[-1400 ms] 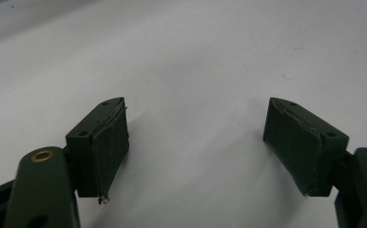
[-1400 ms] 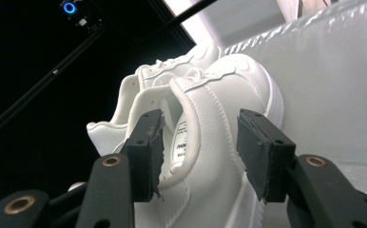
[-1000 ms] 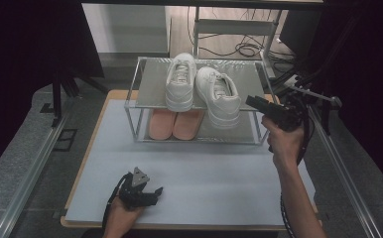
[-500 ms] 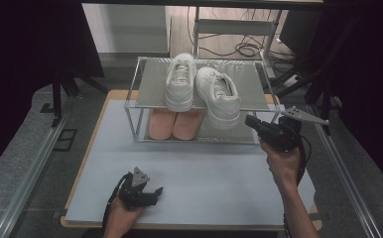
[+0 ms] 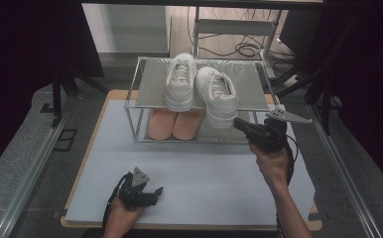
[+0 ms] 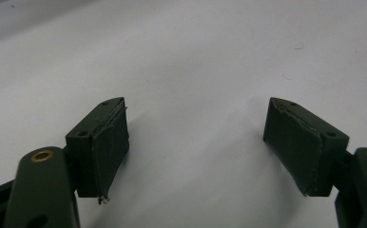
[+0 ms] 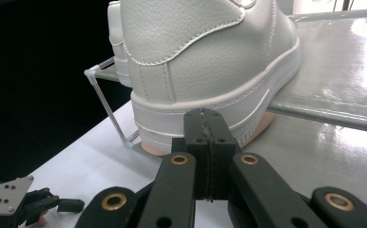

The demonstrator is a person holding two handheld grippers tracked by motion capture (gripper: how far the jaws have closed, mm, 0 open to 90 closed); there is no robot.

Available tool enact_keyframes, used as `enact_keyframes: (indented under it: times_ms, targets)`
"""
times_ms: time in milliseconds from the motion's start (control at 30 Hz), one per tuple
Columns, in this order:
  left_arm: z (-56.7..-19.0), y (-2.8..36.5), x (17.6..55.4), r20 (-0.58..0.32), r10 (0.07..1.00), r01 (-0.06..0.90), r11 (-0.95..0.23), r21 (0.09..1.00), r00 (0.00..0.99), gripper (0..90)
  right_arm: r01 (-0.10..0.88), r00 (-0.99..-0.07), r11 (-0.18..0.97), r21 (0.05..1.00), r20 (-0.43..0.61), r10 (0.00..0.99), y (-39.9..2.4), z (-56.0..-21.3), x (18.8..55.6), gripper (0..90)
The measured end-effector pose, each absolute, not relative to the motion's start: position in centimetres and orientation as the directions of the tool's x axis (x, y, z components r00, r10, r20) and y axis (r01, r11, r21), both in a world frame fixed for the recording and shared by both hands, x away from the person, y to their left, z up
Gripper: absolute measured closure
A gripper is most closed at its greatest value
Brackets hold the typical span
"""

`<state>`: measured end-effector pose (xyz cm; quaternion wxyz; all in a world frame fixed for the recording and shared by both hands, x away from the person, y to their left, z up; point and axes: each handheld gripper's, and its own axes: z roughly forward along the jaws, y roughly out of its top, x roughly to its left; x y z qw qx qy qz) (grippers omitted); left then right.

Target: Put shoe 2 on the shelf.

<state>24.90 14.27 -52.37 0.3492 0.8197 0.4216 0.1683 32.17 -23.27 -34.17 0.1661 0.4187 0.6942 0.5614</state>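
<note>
A wire rack (image 5: 135, 106) at the desk's far edge carries two white sneakers (image 5: 214, 94) on top and a pink pair (image 5: 174, 124) beneath. The right tongs (image 5: 238, 123), lower than before, have just closed empty beside the nearer sneaker's heel. The left tongs (image 5: 152, 191) gape wide near the front edge.

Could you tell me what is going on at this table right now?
A person holds tongs in each hand in front of a two-level shoe rack. A pair of white sneakers sits on the top shelf, overhanging its front edge, and a pink pair lies below. The right tongs are shut on nothing, pointed at the heel of the nearer white sneaker. The left tongs rest open near the front of the mat, holding nothing.
</note>
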Motion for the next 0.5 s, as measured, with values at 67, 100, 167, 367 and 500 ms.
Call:
enact_keyframes:
  times_ms: [67, 100, 167, 367, 500]
  targets:
    - [-52.4, 14.3, 24.9, -0.019, 0.809, 0.574, -0.401, 0.714, 0.588, 23.0, 0.397, -0.602, 0.022, 0.917, 0.243, 0.761, -22.6, -34.2, 32.4, 90.0]
    - [-52.4, 14.3, 24.9, -0.019, 0.809, 0.574, -0.4, 0.714, 0.588, 23.0, 0.398, -0.602, 0.025, 0.917, 0.24, 0.762, -22.3, -34.2, 32.5, 90.0]
    - [-52.4, 14.3, 24.9, -0.019, 0.809, 0.573, -0.4, 0.715, 0.588, 23.0, 0.398, -0.604, 0.028, 0.917, 0.239, 0.761, -21.8, -34.2, 32.7, 90.0]
    - [-52.4, 14.3, 24.9, -0.019, 0.809, 0.574, -0.4, 0.715, 0.588, 23.1, 0.406, -0.594, 0.032, 0.913, 0.237, 0.768, -20.4, -34.2, 33.5, 90.0]
    - [-52.4, 14.2, 24.9, -0.023, 0.81, 0.574, -0.395, 0.717, 0.586, 23.1, 0.406, -0.594, 0.022, 0.914, 0.246, 0.766, -19.8, -34.3, 34.0, 90.0]
